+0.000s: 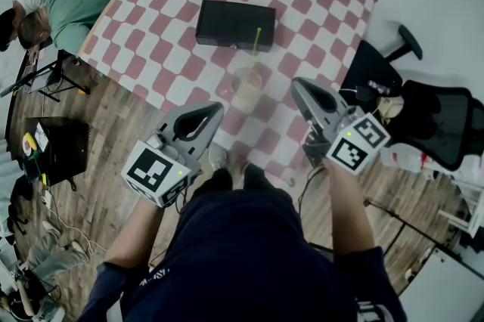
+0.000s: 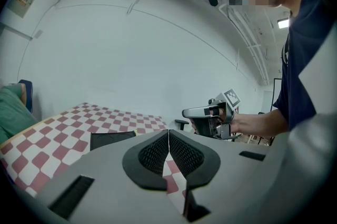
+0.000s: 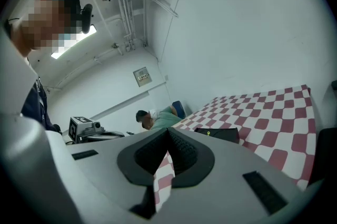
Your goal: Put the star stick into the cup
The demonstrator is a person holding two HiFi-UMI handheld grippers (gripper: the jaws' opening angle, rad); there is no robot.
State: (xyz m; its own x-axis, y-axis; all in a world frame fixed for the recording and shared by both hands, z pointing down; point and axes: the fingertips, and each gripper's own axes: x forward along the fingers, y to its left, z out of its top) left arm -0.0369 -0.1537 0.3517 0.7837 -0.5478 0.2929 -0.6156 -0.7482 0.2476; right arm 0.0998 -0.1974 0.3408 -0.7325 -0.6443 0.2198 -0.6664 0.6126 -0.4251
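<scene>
Jaws shut and empty on the left gripper and right gripper. Stick lies on the box mid-table, cup by the near edge. A thin stick like that probably slips easily, and a knock could tip the cup.

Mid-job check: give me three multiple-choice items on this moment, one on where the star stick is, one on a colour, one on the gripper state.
1. Where is the star stick?
A. inside the cup
B. on the black box
C. in the right gripper

2. What colours are the tablecloth checks?
A. red and white
B. blue and white
C. green and yellow

3. How are the grippers?
A. both shut, empty
B. both wide open
C. left gripper shut on the cup

Answers:
1. B, the stick lies across the box, beyond the cup.
2. A, the head view shows red and white squares.
3. A, each gripper view shows the jaws together with nothing between them.
</scene>
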